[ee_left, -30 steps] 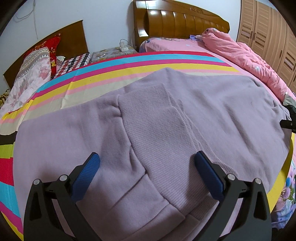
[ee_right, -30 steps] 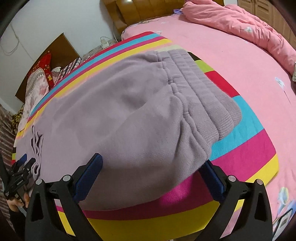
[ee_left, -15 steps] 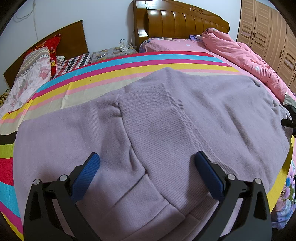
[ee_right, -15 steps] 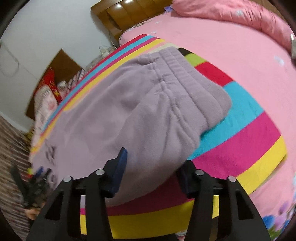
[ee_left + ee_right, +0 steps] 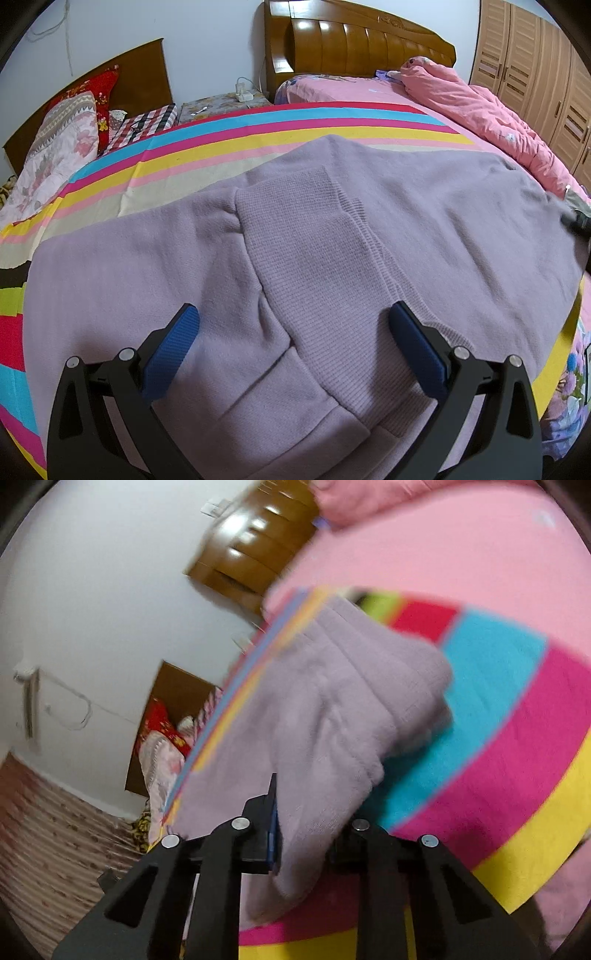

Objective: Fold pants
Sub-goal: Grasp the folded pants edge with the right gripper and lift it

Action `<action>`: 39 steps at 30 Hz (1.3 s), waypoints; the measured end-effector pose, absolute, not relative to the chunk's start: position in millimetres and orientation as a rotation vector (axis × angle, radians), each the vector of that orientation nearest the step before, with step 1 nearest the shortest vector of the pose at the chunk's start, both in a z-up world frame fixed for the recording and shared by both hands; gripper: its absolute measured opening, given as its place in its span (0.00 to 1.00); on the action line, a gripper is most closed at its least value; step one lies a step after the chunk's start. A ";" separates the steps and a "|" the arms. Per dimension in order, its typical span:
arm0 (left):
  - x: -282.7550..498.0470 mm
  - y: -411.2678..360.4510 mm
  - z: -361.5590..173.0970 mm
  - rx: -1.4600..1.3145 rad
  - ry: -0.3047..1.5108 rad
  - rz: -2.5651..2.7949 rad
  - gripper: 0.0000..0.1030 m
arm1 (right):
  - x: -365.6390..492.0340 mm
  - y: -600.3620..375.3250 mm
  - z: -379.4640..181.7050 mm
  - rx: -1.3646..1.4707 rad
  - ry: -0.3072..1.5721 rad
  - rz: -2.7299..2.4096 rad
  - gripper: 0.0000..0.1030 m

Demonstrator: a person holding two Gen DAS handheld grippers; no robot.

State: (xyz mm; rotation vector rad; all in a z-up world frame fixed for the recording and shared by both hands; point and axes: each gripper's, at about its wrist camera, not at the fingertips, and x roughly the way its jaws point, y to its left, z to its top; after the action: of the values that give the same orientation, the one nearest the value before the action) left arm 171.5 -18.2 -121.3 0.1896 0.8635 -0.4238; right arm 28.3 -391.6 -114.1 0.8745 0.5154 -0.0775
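Lilac pants (image 5: pixel 332 229) lie spread across a striped blanket (image 5: pixel 258 125) on the bed. The ribbed cuffs of the legs are nearest in the left wrist view. My left gripper (image 5: pixel 291 350) hovers over those cuffs, open, with its blue pads wide apart and nothing pinched. At the other end, my right gripper (image 5: pixel 306 830) has its jaws closing on the near edge of the pants (image 5: pixel 332 709) by the gathered waistband. Fabric is bunched between the pads and hides the right one. The right wrist view is tilted and blurred.
A pink quilt (image 5: pixel 480 107) is heaped at the far right of the bed, below a wooden headboard (image 5: pixel 354 40). Pillows (image 5: pixel 62 140) lie at the left. A wardrobe (image 5: pixel 535 55) stands at the right. The bed's edge runs just beneath the right gripper.
My right gripper went from wide open to pinched on the pants' edge, and it rolled and tilted, so its view now leans. The left gripper and the leg cuffs did not move.
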 end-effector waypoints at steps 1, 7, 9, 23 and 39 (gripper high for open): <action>169.9 -9.2 -116.3 0.153 0.864 -0.435 0.92 | 33.5 -374.0 -87.2 0.761 0.487 -0.085 0.21; 137.7 89.6 -58.6 -0.073 0.698 -0.309 0.90 | 74.7 -182.9 23.6 0.037 0.383 0.091 0.21; 129.3 122.1 -51.7 -0.096 0.675 -0.210 0.90 | 81.3 -108.5 22.5 -0.156 0.370 0.198 0.21; 100.8 201.1 -73.9 -0.265 0.768 -0.216 0.90 | 84.4 84.0 -115.1 -0.794 0.519 0.442 0.22; 118.0 207.6 -87.9 -0.354 0.816 -0.216 0.90 | 117.1 29.4 -72.3 -0.377 0.680 0.687 0.38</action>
State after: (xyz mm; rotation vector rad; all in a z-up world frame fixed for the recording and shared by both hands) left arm 118.0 207.6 -87.9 -0.3537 0.8163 -0.2158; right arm 117.1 29.4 -72.3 -0.3772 0.6797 0.6871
